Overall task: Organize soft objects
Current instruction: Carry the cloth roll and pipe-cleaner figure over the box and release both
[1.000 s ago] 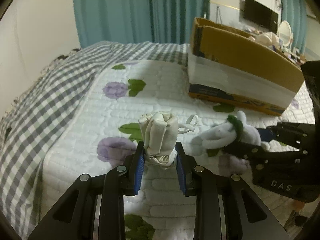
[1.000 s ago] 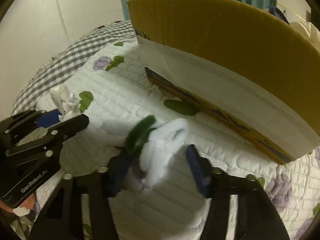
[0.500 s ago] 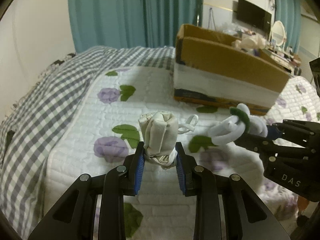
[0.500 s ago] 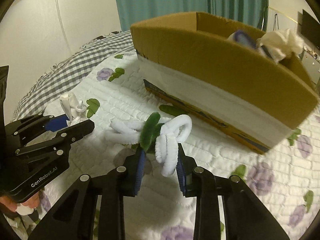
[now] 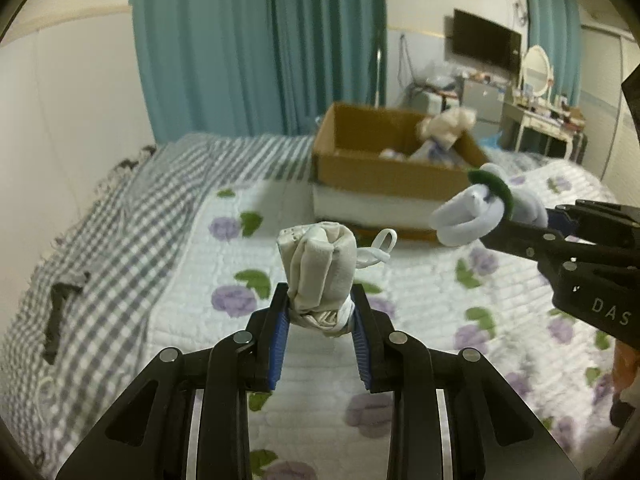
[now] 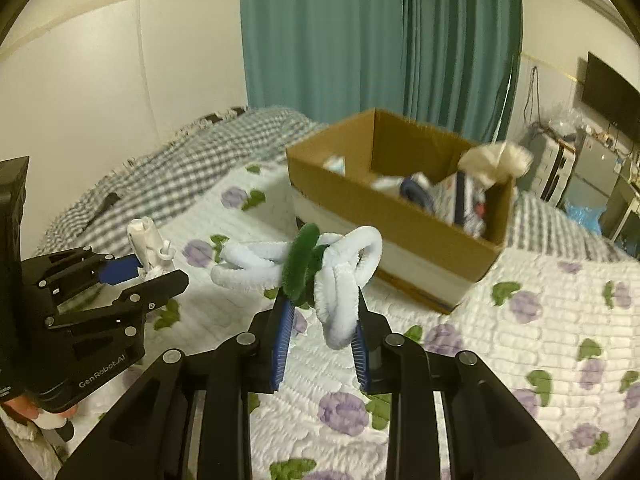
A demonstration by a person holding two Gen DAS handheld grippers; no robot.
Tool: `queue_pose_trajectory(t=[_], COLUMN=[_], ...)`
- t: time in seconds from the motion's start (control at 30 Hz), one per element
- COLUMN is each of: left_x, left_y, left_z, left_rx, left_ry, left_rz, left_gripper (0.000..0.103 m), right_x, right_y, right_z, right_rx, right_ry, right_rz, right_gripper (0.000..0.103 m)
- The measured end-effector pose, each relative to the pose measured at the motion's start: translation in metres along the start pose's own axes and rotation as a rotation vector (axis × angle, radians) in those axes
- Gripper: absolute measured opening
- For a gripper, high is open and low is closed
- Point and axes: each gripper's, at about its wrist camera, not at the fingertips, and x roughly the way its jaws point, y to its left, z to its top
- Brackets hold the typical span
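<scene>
Gingham blanket (image 5: 120, 216) in grey and white covers the left side of the bed, with a dark flat object (image 5: 62, 312) lying on it, too blurred to identify. Next to it spreads a white quilt (image 5: 420, 292) printed with purple flowers and green leaves.

The left gripper (image 5: 320, 312) is raised above the quilt, its jaws clamped on the lower end of a rolled cream cloth bundle (image 5: 320, 268), which stands upright between the blue pads (image 5: 280, 336). A thin white loop (image 5: 380, 244) sticks out from the bundle's right side.

Further back and to the right, an open cardboard box (image 6: 400, 216) sits on the bed, a white band along its lower wall. It holds several soft things, among them a fluffy cream piece (image 6: 496, 160) poking above the far right corner and something blue and white below it; they are too blurred to make out.

The right gripper (image 6: 320, 328) is also held up off the quilt, near the box's front side. Its jaws are closed on a bunch of white fuzzy loops (image 6: 340, 276) bound by a green fuzzy band (image 6: 300, 264); some loops fan left, others hang between the pads.

Teal curtains (image 6: 360, 40) hang behind the bed, and a dark screen (image 5: 486, 46) is mounted on the wall at far right.
</scene>
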Motion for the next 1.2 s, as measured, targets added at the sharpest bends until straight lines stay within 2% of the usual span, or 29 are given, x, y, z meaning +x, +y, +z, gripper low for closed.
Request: queue_pose_trajectory(t=[0.17,0.2,0.33,0.5,0.7,0.87,0.97,1.2], left_x=[-0.033,-0.039,-0.052,-0.055,-0.033,0.006,0.036,0.119], left_y=[-0.013,-0.016,-0.026,-0.035,-0.045,-0.05,-0.051,-0.065], left_z=[0.025,0.031,0.059,0.088,0.12,0.14,0.148,0.157], left_rx=[0.025,0.057,0.085,0.122,0.16,0.158,0.153,0.156], left_ry=[-0.069,-0.024,-0.074,-0.128,-0.178,-0.165,-0.158,-0.082], left_rz=[-0.011,-0.058,-0.057,-0.045,-0.034,-0.056,-0.054,-0.047], left_gripper=[0.028,0.028,0.028,0.028,0.028,0.028,0.028,0.028], right_x=[-0.044,-0.052,-0.083,-0.106,-0.111,-0.091,-0.064,0.031], right_y=[-0.002,-0.003,-0.009,-0.026,-0.046,-0.067,-0.079,-0.117], right_z=[0.014,0.017,0.037,0.066,0.101,0.131,0.148,0.163], right_rx=[0.004,0.003,-0.001,0.007,0.01,0.031,0.038,0.091], right_ry=[-0.062,-0.074,-0.129,-0.191,-0.238,-0.251,-0.233,-0.113], right_rz=[-0.022,-0.027,-0.054,-0.075,-0.098,-0.109,-0.117,-0.101], right_gripper=[0.026,0.026,0.026,0.026,0.026,0.026,0.026,0.026])
